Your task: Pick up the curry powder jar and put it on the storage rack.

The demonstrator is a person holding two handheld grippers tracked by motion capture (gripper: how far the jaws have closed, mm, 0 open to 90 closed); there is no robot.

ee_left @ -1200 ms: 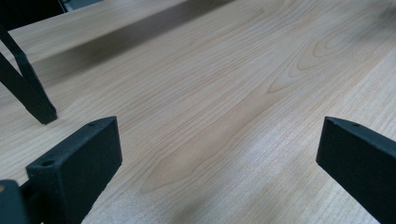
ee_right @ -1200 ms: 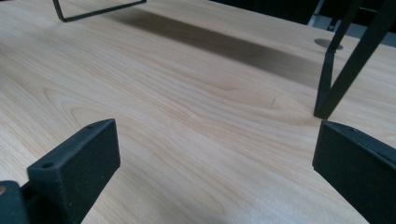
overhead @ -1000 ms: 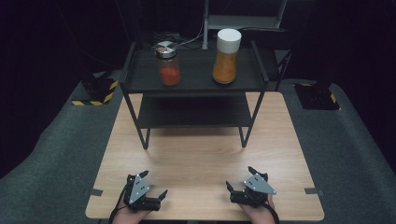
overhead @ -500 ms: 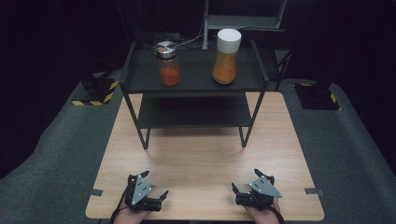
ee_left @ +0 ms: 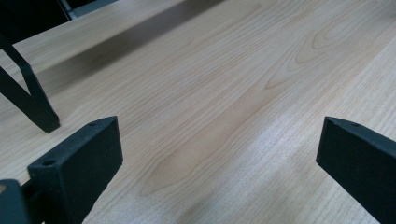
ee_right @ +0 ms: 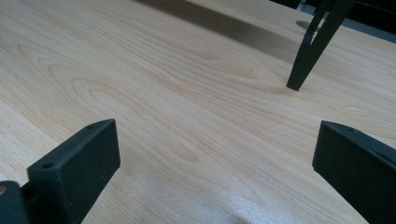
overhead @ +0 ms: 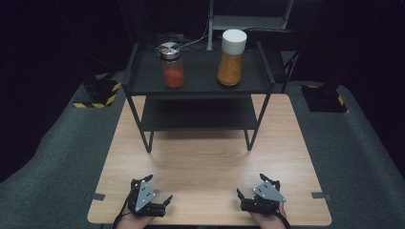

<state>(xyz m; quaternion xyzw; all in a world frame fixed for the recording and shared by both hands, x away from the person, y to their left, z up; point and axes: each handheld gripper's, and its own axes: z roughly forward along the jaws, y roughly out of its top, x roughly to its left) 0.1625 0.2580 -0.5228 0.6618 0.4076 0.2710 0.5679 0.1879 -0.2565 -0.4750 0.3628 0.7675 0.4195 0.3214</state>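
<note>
Two jars stand on the top shelf of a black metal rack at the back of the wooden table. The left jar has a metal lid and red-orange contents. The taller jar has a white lid and orange contents. My left gripper rests open near the table's front edge at the left, far from the rack. My right gripper rests open at the front right. In the left gripper view the gripper has bare wood between its jaws, as does the gripper in the right gripper view.
A rack leg stands ahead and left in the left gripper view, and another leg ahead and right in the right gripper view. The rack's lower shelf is bare. Grey padding surrounds the table, with black-and-yellow striped blocks at the back corners.
My right gripper has slid slightly right and toward the table's front edge. The left gripper has hardly moved, and both stay open.
</note>
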